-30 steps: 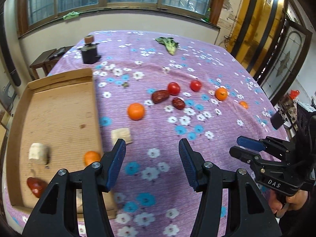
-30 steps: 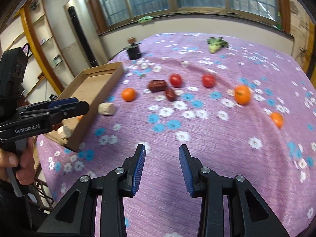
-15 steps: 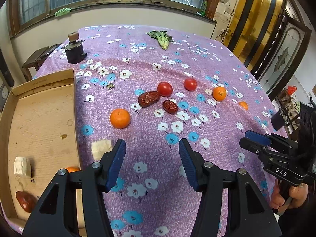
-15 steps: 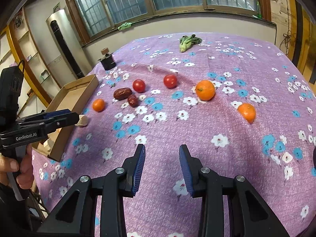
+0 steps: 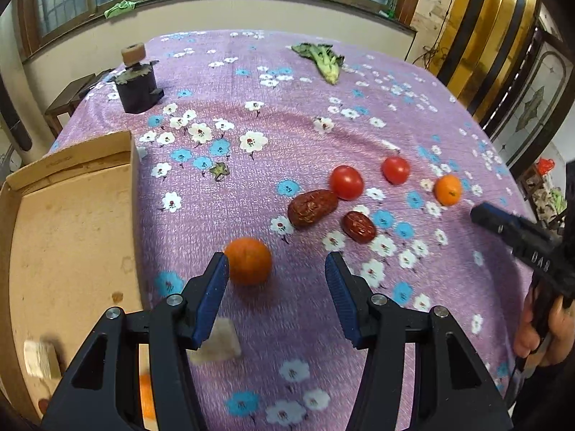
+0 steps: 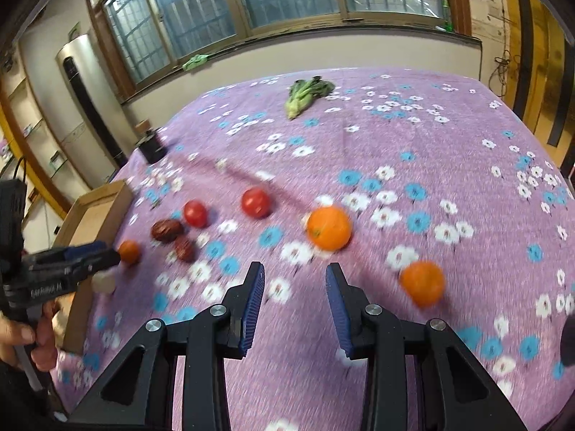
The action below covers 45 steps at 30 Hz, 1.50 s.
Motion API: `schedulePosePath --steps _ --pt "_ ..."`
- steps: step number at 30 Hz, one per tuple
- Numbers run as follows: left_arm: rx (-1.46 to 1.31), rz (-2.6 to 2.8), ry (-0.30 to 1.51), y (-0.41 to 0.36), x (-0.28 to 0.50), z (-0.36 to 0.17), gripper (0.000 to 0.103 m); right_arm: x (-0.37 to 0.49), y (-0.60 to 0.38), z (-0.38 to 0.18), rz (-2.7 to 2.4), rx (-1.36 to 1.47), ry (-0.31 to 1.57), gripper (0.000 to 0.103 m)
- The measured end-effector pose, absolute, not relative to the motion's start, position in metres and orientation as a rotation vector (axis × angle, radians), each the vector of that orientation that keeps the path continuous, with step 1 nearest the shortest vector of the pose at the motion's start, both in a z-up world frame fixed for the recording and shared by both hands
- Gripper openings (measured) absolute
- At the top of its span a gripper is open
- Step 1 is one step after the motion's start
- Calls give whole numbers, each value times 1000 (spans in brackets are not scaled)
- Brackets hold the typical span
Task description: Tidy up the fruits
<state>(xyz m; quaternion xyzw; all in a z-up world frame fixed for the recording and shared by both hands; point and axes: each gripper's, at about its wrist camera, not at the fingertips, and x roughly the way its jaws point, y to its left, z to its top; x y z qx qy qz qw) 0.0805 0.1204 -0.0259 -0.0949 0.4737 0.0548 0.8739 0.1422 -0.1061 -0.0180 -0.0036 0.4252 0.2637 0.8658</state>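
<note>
Oranges lie loose on the cloth: your left gripper (image 5: 276, 280), open and empty, sits beside one orange (image 5: 248, 260); right gripper (image 6: 294, 298), narrowly parted, empty, faces another orange (image 6: 329, 228), presumably to pick.

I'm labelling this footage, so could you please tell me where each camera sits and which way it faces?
Left wrist: on the left gripper, angled down across the table; nearest orange ahead, cardboard tray at left, right gripper and hand at right.
Right wrist: on the right gripper, angled down; big orange ahead, left gripper and hand at left.
Shared: tomatoes, dates, leafy greens.
</note>
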Motion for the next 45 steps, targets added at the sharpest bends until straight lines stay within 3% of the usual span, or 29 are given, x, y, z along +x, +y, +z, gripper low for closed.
schedulePosePath --steps 10,14,28,45 --pt "-66 185 1019 121 99 -43 53 187 -85 -42 449 -81 919 40" --pt "-43 176 1012 123 100 -44 27 193 -84 -45 443 -86 912 35" --pt "-169 97 906 120 60 -14 27 140 -96 -13 572 22 847 34" --pt "-168 157 835 121 3 15 27 66 -44 7 761 -18 831 34"
